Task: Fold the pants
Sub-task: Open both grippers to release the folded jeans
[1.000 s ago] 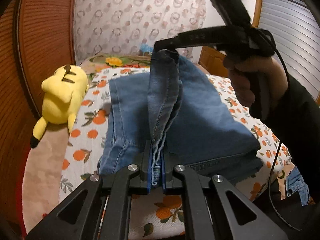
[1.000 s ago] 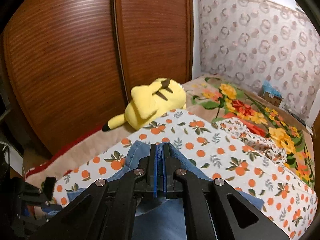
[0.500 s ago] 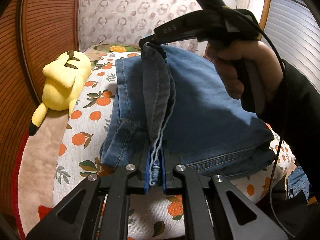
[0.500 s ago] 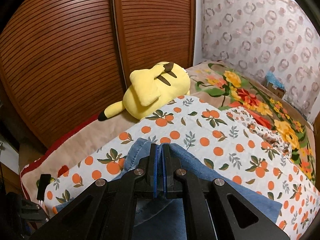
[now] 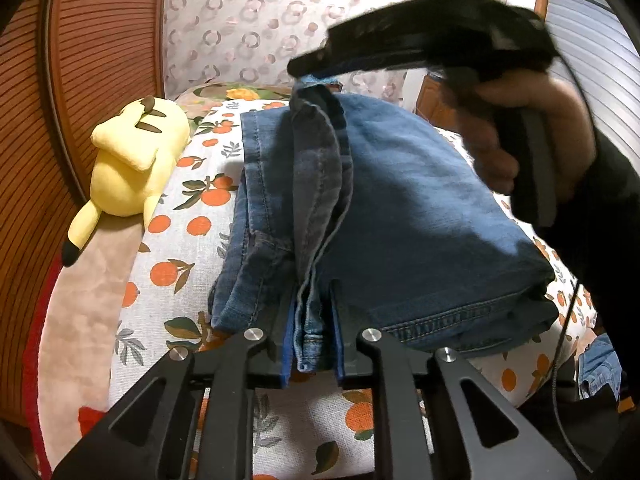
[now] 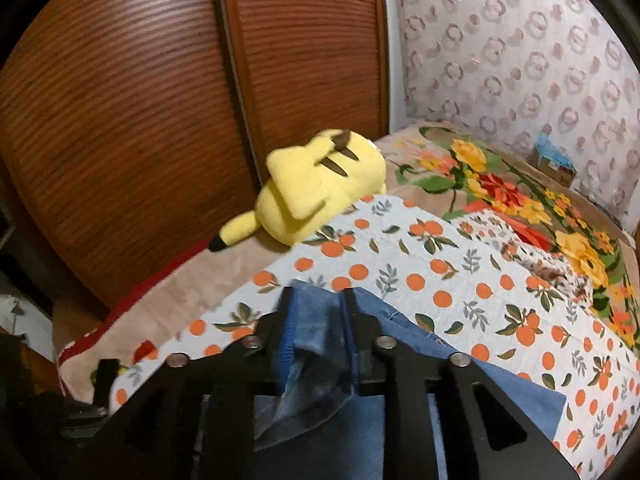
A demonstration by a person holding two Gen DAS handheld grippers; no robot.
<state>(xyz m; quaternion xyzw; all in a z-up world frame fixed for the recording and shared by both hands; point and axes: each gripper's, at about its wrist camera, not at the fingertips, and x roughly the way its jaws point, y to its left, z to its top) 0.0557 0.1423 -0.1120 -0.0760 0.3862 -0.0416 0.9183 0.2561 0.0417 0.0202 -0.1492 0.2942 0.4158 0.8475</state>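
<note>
A yellow plush toy (image 5: 132, 164) lies at the left on its side, on the beige blanket (image 5: 84, 312) beside the ribbed wooden wardrobe doors (image 6: 160, 112). To its right, folded blue jeans (image 5: 420, 216) rest on an orange-print quilt (image 5: 176, 248) that covers the bed. A narrow band of denim runs up the middle of the stack from the left gripper (image 5: 312, 344) to the right gripper (image 5: 316, 68), which a hand (image 5: 532, 128) holds over the far end. The left gripper's jaws have just been opening: the hem lies between the blue pads (image 5: 286, 344), with a small gap on either side. In the right wrist view the right gripper (image 6: 318, 320) likewise shows jaws that have just been opening, with the denim edge loose between them and no longer pinched. Farther right lie a floral bedspread (image 6: 520, 200) and a patterned curtain (image 6: 520, 48).
</note>
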